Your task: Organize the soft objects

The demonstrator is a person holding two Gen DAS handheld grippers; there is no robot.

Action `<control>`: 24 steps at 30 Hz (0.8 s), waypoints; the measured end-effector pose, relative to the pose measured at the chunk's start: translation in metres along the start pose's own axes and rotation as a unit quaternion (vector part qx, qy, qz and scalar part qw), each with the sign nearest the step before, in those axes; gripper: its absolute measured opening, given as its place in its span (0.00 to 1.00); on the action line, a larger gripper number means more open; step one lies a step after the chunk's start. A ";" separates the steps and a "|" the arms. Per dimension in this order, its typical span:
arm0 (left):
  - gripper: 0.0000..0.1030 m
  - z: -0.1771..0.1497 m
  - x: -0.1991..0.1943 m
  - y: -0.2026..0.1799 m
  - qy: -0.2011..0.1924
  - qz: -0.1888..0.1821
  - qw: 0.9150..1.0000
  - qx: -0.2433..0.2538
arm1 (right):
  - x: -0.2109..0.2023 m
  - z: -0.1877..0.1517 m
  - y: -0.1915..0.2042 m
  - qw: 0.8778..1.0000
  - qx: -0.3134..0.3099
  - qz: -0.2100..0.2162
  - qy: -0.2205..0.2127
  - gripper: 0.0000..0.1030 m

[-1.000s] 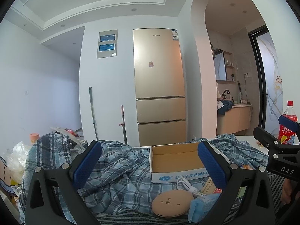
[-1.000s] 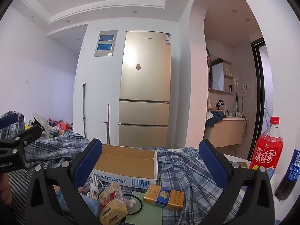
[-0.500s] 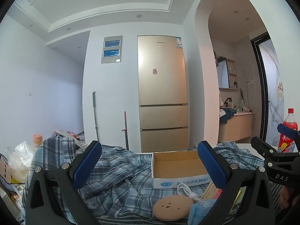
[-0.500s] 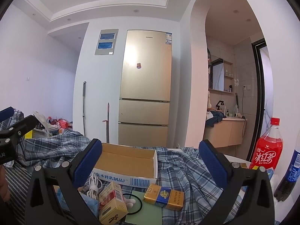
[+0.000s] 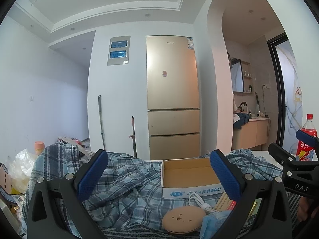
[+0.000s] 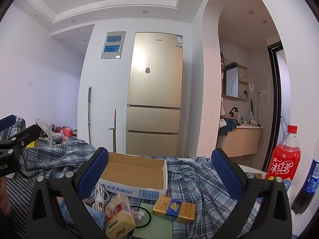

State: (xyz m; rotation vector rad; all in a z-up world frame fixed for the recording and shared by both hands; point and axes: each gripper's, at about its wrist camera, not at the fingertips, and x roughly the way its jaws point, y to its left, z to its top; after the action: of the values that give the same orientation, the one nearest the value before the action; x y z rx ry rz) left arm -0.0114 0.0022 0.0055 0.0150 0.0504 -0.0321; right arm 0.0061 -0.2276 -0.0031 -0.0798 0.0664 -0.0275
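- Your left gripper (image 5: 158, 171) has tilted upward over the last second: in its own view the fridge (image 5: 173, 97) now sits lower and more ceiling shows above it.
- The cardboard box (image 5: 189, 174) and the round tan puff (image 5: 183, 220) have slid down toward the bottom edge of that view, and the blue mask (image 5: 214, 226) is now partly cut off there.
- From the right wrist view, your left gripper (image 6: 12, 137) has climbed at the left edge, from level with the plaid shirt (image 6: 59, 155) to above it.
- Your right gripper (image 6: 159, 169) barely moved; its view of the box (image 6: 133, 171) has shifted only slightly.
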 end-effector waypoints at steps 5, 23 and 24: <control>1.00 0.000 0.002 0.000 0.003 0.002 1.000 0.000 | 0.003 -0.001 0.000 1.000 0.000 0.001 0.006 1.00; 1.00 0.026 -0.006 0.018 0.016 -0.015 1.000 -0.011 | 0.010 0.020 -0.023 0.997 0.037 0.012 0.061 1.00; 1.00 0.027 -0.007 0.019 0.018 -0.013 1.000 -0.009 | 0.009 0.025 -0.024 0.997 0.040 0.016 0.060 1.00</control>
State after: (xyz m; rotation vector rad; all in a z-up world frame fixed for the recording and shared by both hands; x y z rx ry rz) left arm -0.0164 0.0208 0.0334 -0.0024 0.0877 -0.0581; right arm 0.0158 -0.2498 0.0228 0.0026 0.1873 -0.0022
